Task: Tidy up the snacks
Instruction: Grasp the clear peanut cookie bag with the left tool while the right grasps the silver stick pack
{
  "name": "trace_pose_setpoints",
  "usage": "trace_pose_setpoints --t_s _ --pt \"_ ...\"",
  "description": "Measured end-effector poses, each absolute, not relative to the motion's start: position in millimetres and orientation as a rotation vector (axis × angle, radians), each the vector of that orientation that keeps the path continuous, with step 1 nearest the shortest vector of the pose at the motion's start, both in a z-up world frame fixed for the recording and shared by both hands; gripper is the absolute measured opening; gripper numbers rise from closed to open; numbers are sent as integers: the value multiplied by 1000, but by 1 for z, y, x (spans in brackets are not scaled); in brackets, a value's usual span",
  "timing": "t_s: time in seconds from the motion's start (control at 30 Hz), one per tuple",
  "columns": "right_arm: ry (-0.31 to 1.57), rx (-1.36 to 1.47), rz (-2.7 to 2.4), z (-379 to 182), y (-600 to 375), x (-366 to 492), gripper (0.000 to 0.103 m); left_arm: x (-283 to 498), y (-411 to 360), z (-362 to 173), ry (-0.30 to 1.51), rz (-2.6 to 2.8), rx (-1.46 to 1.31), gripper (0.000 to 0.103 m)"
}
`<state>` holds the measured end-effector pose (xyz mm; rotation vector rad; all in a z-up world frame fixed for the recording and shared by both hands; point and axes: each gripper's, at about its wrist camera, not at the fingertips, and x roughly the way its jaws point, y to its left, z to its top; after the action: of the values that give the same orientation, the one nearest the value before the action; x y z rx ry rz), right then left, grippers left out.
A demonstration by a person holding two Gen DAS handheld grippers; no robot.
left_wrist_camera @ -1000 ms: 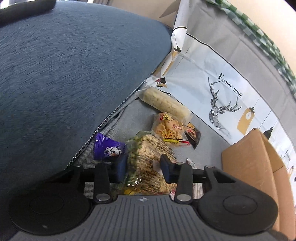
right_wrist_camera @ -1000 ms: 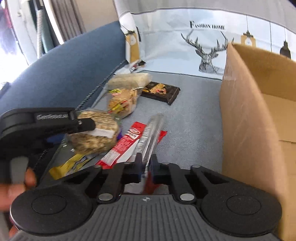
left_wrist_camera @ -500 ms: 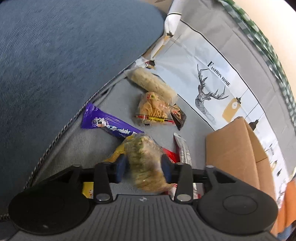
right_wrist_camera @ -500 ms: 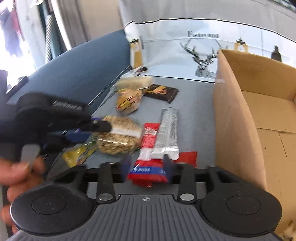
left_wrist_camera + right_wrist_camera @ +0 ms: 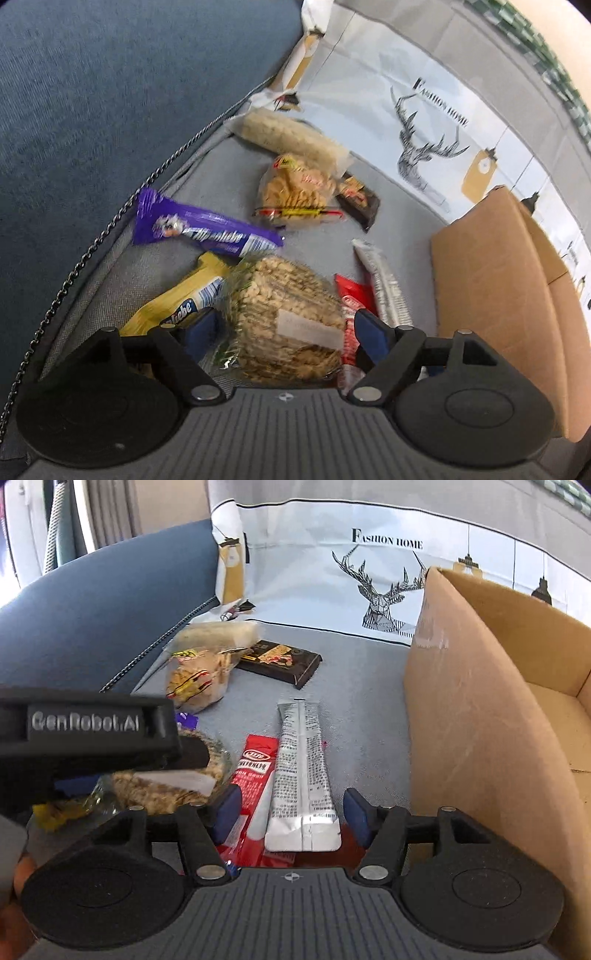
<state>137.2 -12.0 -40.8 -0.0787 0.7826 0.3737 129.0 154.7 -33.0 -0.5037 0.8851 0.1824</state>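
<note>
left wrist view: my left hand-held gripper (image 5: 286, 326) had the peanut brittle pack (image 5: 286, 317) clamped a moment ago; now its jaws stand apart around it. right of it my right hand-held gripper (image 5: 288, 812) has also let go, spread around the red sachet (image 5: 255, 771) and silver sachet (image 5: 304, 771) on the sofa seat (image 5: 365, 709). nothing seems to have reached the cardboard box (image 5: 476, 716) yet. cushion cover (image 5: 388, 572) reads "fashion home".

Blue sofa cushion (image 5: 103, 620), deer-print cover (image 5: 369, 572), perhaps curtains (image 5: 110, 513) behind
</note>
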Motion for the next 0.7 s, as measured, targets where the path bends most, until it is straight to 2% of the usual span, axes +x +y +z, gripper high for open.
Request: trace_pose_setpoints --t_s 0.07,0.1,0.13,0.17,0.3,0.37,0.57,0.7 --pt "789 -69 377 -43 -12 139 62 131 155 -35 896 189 -497 82" --pt "795 -58 382 -43 -12 140 60 131 155 -35 896 193 -488 78" --pt "802 -41 394 -44 -13 141 48 131 154 -35 893 195 -480 73" --pt "808 -23 414 -44 -14 141 39 131 154 -35 886 195 -478 63" --pt "767 -75 443 -40 -9 132 36 123 157 -26 820 193 -491 44" --pt "757 -72 459 -36 -12 128 35 119 161 -23 793 195 -508 38" --pt "706 -148 523 -12 -15 96 35 104 172 -15 760 170 -575 26" --pt "706 -223 560 -1 -16 62 35 98 170 -12 786 139 -568 26"
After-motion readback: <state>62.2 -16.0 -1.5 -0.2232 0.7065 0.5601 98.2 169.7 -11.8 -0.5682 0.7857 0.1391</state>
